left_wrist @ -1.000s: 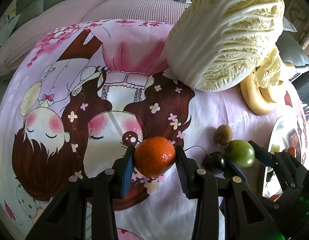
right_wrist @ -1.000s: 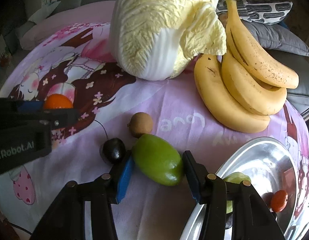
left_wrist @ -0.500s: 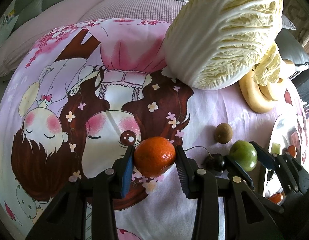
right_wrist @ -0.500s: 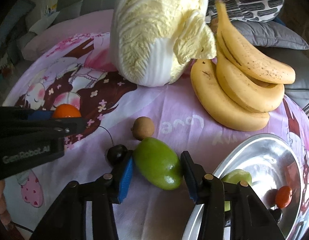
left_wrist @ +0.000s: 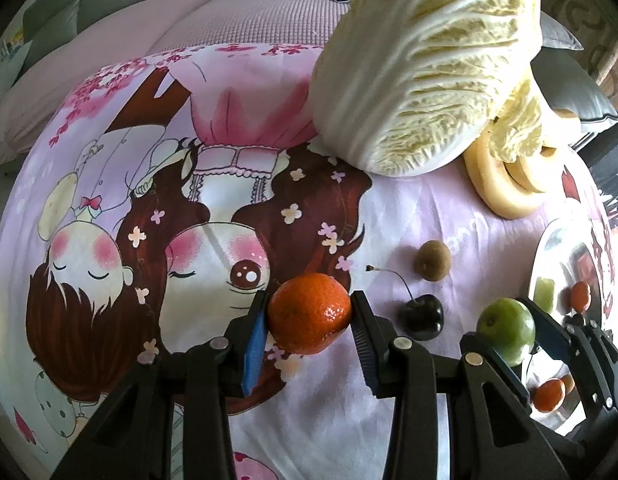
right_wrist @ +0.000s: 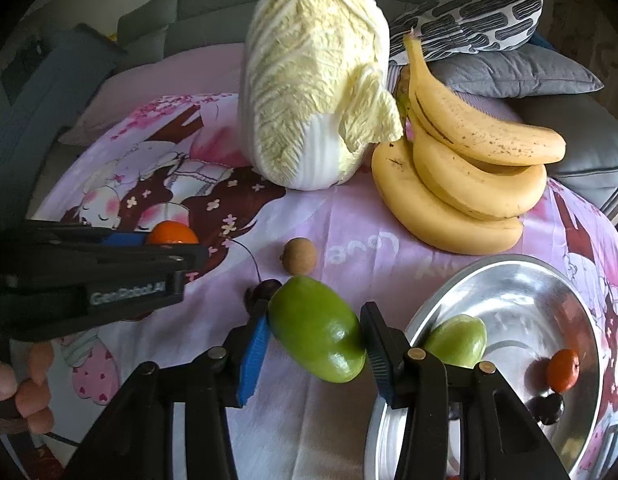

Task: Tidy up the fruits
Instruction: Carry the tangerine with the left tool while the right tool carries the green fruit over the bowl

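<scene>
Right gripper [right_wrist: 315,338] is clamped on a green fruit [right_wrist: 317,340] whose long axis slants from upper left to lower right, hiding most of a dark cherry [right_wrist: 265,290] behind it. Left gripper [left_wrist: 309,314] pinches an orange mandarin [left_wrist: 310,313] over the printed cloth [left_wrist: 389,216]. Beside them, the steel bowl [right_wrist: 521,280], partly cut off, holds another green fruit, a small orange one and something dark. Farther off lie a brown fruit [right_wrist: 299,256], bananas [right_wrist: 461,176] and a cabbage [right_wrist: 309,80].

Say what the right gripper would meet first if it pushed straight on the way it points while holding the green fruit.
Probably the pink printed cloth near the small brown fruit, with the right gripper angled downward; depth is unclear, so the dark cherry beside it might be brushed.
</scene>
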Action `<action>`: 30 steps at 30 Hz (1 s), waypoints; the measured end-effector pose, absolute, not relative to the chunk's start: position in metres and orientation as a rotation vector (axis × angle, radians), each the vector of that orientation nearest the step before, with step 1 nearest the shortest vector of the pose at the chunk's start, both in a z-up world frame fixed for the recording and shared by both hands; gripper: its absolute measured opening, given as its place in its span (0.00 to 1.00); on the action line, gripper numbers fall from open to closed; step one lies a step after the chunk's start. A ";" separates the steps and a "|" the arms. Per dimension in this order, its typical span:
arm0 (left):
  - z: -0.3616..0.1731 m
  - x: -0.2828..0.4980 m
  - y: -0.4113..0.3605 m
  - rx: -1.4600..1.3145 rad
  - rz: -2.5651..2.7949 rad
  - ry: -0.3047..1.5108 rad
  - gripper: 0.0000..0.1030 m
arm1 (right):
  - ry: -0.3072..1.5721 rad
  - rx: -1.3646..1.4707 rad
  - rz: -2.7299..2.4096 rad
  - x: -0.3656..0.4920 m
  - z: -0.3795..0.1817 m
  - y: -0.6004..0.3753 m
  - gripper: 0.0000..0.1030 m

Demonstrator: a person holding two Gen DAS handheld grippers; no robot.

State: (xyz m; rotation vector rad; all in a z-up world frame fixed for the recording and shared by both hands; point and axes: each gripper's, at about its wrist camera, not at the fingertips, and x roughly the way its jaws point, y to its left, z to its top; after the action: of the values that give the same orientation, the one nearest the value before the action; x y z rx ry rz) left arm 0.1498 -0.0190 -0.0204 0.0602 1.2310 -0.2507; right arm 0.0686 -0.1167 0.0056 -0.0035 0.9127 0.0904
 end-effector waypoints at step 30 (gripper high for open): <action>0.015 0.111 -0.060 0.181 -0.258 1.139 0.40 | 0.825 0.146 0.010 0.032 0.033 -0.186 0.47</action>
State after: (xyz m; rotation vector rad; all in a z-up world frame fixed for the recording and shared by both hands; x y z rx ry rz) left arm 0.1112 -0.0601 0.0153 0.1812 1.1385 -0.2584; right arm 0.0324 -0.1855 0.0332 0.1458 0.8252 0.0100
